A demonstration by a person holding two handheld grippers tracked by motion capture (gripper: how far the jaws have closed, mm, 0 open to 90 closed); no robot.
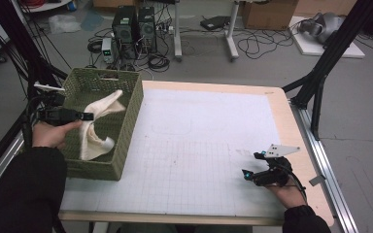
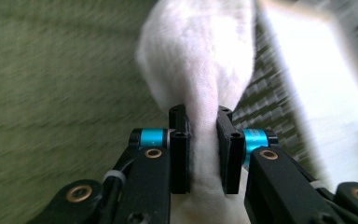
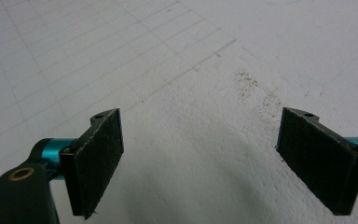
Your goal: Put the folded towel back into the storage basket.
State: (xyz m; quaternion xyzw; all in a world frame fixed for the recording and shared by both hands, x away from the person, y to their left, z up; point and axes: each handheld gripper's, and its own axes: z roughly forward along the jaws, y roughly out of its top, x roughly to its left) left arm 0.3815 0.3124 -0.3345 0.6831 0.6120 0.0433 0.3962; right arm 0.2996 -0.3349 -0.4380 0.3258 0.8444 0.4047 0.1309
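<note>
Over the green woven basket (image 1: 126, 131) at the table's left edge, a cream cloth (image 1: 97, 124) hangs in soft folds, its upper corner draped toward the basket's right wall and its lower end curling on the bottom. From the left, the left gripper (image 1: 88, 116) reaches in level and clamps the cloth's gathered middle, while the right gripper (image 1: 253, 164) rests on the white gridded mat (image 1: 199, 145) with jaws spread wide and empty. Up close in the left gripper view the cloth (image 2: 200, 70) is blurred, its lower part hidden behind the jaws.
</note>
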